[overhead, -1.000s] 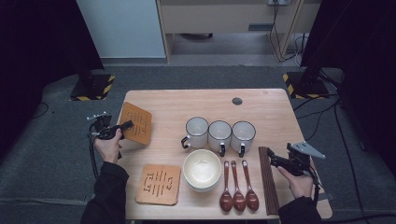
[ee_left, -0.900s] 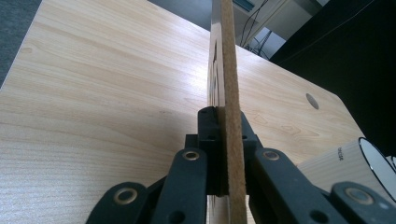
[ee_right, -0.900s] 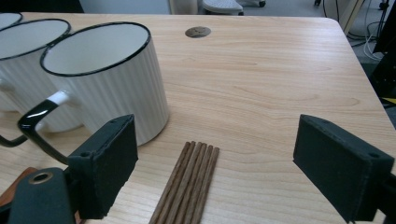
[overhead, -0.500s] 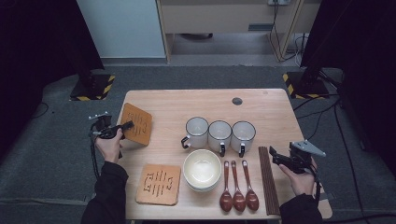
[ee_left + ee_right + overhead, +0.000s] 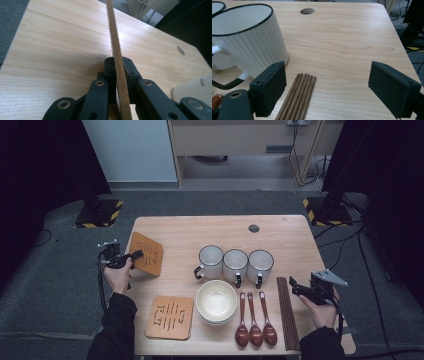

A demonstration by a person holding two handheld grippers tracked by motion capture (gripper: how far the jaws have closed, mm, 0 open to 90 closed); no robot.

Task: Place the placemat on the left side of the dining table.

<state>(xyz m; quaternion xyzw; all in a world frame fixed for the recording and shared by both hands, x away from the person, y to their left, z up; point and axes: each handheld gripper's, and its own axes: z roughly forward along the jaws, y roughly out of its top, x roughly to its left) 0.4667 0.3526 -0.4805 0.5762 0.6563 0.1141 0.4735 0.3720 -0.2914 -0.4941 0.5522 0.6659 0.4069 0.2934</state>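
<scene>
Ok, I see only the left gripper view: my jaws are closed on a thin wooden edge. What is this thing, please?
Observer: It is a square brown wooden coaster with cut slots. The left gripper grips it by its left edge, at the left side of the light wooden table.
Operator: Is there another one like it?
Observer: Yes, a second slotted coaster lies flat near the front edge, left of the white bowl.
Operator: And the right gripper?
Observer: The right gripper is open, beside the bundle of dark wooden chopsticks, gripping nothing.
</scene>
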